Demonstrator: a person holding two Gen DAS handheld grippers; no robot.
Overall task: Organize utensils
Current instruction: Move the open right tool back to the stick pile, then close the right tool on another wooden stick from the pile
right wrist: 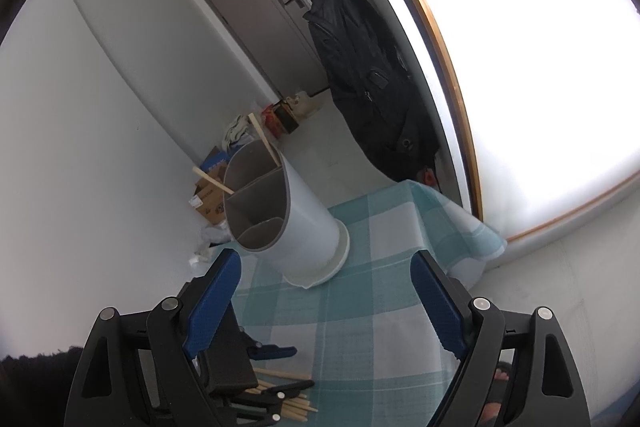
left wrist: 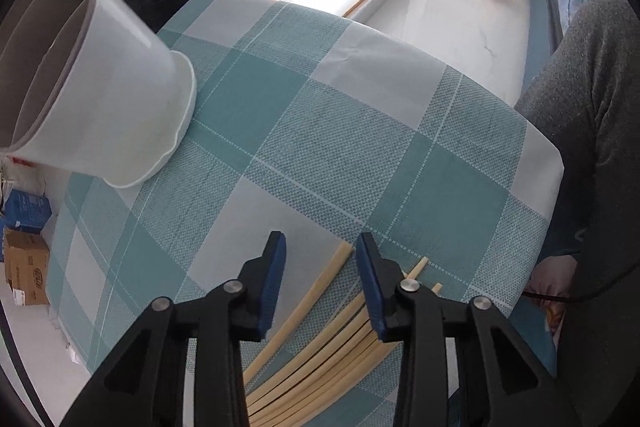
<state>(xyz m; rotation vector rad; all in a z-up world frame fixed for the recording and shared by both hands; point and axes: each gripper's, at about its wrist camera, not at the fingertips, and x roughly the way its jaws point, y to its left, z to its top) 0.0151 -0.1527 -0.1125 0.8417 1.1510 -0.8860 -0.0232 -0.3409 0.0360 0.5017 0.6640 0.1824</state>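
Two grippers — left gripper (left wrist: 320, 247) jaws apart astride one chopstick (left wrist: 316, 287); right gripper (right wrist: 326, 291) jaws wide, empty.

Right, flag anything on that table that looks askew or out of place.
Two pale wooden chopsticks already stand in the white cylindrical divided holder, leaning apart at different angles. The remaining chopsticks lie fanned loose on the teal checked tablecloth near its edge, under the left claw. Nothing spilled or broken.

No text can be read with certainty. A brown cardboard box (left wrist: 26, 273) on the floor carries a dark printed logo and a white label, both too blurred to make out. A blue box (left wrist: 28, 211) beside it shows pale print, also illegible.
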